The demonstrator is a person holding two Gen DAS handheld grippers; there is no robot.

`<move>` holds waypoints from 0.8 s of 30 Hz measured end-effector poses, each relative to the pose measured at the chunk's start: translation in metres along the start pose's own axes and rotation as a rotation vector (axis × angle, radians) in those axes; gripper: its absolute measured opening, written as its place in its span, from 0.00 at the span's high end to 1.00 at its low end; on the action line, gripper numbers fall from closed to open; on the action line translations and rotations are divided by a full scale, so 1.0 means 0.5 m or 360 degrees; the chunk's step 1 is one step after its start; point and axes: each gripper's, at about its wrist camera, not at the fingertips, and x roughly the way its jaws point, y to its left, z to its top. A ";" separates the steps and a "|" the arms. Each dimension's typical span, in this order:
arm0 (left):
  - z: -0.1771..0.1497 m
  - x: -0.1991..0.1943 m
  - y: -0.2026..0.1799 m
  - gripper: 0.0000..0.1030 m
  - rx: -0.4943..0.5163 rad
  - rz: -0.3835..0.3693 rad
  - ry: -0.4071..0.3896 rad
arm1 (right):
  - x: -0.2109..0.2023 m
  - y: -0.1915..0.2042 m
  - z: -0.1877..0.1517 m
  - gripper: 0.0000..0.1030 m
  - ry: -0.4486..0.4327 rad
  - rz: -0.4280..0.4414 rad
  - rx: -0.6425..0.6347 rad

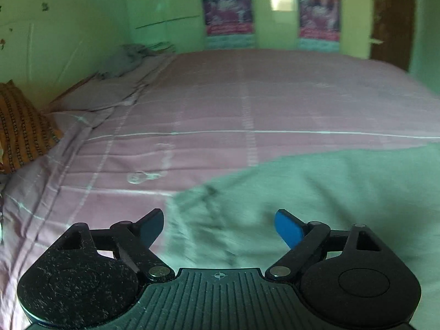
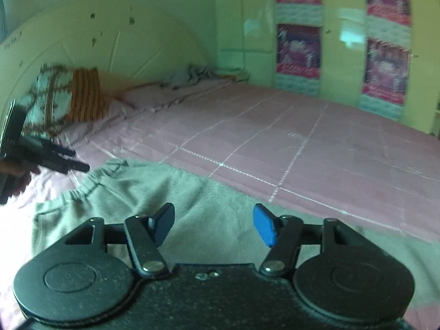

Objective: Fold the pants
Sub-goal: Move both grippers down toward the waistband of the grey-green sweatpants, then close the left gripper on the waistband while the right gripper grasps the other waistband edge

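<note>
Pale green pants point(image 1: 316, 192) lie flat on the pink checked bedsheet point(image 1: 247, 96). Their elastic waistband point(image 1: 198, 220) lies under my left gripper point(image 1: 220, 227), which is open and empty just above it. In the right wrist view the pants point(image 2: 165, 192) stretch from the waistband point(image 2: 90, 184) at the left to the lower right. My right gripper point(image 2: 214, 225) is open and empty over the middle of the pants. The left gripper also shows in the right wrist view point(image 2: 68, 162), by the waistband.
An orange striped pillow point(image 1: 22, 126) and a patterned pillow point(image 2: 46, 96) lean on the headboard at the left. A grey cloth point(image 1: 123, 60) lies crumpled at the bed's far left corner. Wardrobe doors with posters point(image 1: 228, 13) stand behind the bed.
</note>
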 end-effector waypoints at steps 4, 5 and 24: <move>0.018 0.101 0.048 0.15 -0.0045 -0.0016 0.0074 | 0.136 -0.056 0.006 0.56 0.0103 0.0043 0.0011; 0.017 0.120 0.050 0.15 -0.0005 -0.0007 0.0092 | 0.163 -0.067 0.007 0.56 0.0117 0.0041 0.0007; 0.032 0.289 0.099 0.15 0.0166 -0.0391 0.0377 | 0.428 -0.155 -0.011 0.42 0.0480 0.0070 -0.0313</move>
